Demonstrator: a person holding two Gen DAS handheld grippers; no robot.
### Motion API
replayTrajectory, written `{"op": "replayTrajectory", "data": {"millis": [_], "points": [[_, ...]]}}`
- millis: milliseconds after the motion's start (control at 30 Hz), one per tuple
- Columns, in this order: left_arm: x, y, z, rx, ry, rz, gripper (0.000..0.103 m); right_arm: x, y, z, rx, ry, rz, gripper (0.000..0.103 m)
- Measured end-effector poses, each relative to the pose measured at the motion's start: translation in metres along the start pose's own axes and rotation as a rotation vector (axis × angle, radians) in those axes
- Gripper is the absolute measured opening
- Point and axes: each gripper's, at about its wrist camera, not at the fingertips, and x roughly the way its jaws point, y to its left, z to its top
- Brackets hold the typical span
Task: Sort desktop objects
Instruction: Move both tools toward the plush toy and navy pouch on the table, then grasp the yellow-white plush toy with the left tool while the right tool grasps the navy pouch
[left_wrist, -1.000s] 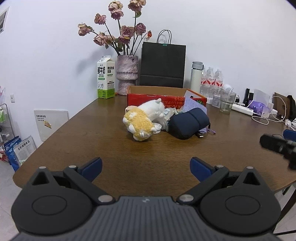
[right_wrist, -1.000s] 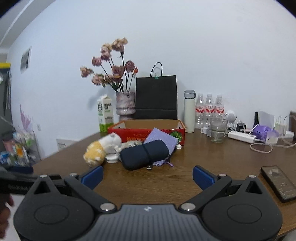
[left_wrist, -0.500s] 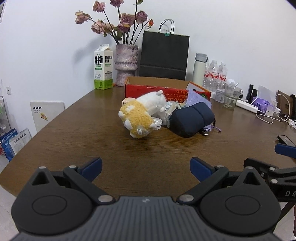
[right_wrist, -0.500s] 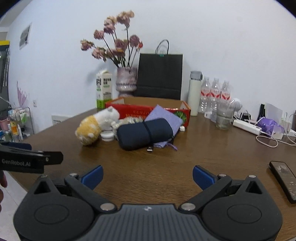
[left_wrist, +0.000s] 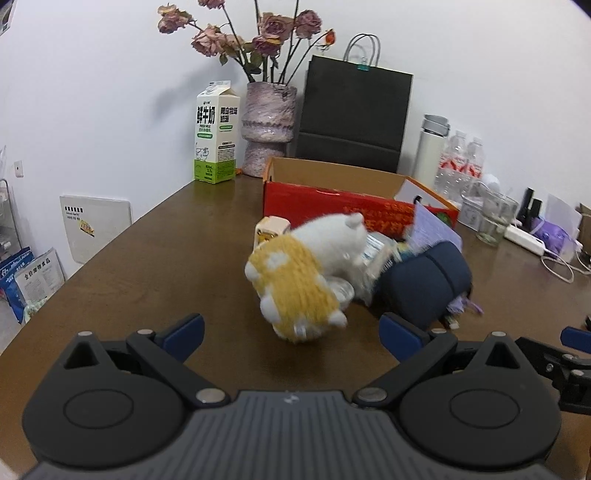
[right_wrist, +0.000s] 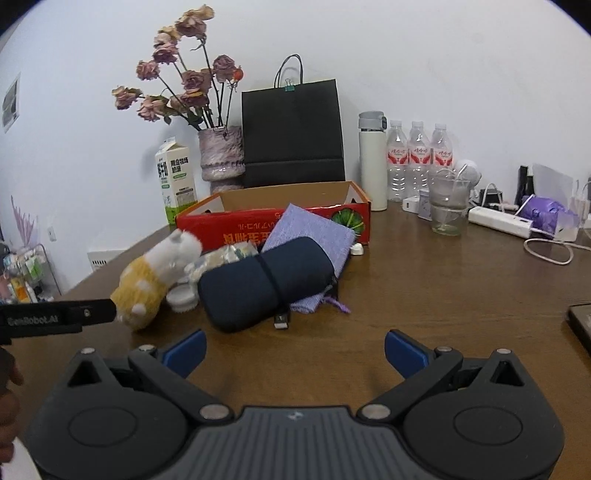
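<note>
Both grippers stand spread wide, holding nothing: the left gripper (left_wrist: 291, 328) hovers just short of the fuzzy yellow-and-white plush toy (left_wrist: 295, 284), the right gripper (right_wrist: 293, 349) before the smooth navy pouch (right_wrist: 266, 280). Bare brown table (right_wrist: 443, 295) lies open at 3 o'clock of the pouch, up to a dark phone (right_wrist: 581, 325) at the edge. At 12 o'clock a woven lilac cloth bag (right_wrist: 310, 236) leans on the red cardboard box (right_wrist: 229, 225)
</note>
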Motion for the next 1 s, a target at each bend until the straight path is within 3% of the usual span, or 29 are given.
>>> {"op": "replayTrajectory", "data": {"millis": [233,467,733,833,867,900,1000], "points": [[0.032,0.002,0.017,-0.021,0.007,-0.013,0.103,0.036,0.007,0.02,0.033,0.018,0.047,0.103],[0.062,0.009,0.023,-0.08,0.061,-0.057,0.092,0.079,0.005,0.03,0.143,0.078,0.059,0.103],[0.085,0.012,0.023,-0.116,0.111,-0.083,0.09,0.118,0.003,0.044,0.305,0.116,0.096,0.103],[0.092,0.017,0.022,-0.155,0.144,-0.093,0.077,0.128,0.006,0.048,0.328,0.121,0.054,0.103],[0.094,0.018,0.022,-0.164,0.149,-0.096,0.064,0.131,0.006,0.049,0.335,0.125,0.04,0.103],[0.094,0.019,0.022,-0.167,0.15,-0.09,0.058,0.135,0.007,0.049,0.344,0.135,0.026,0.103],[0.091,0.019,0.022,-0.155,0.142,-0.09,0.054,0.142,0.006,0.046,0.35,0.157,-0.021,0.093]]}}
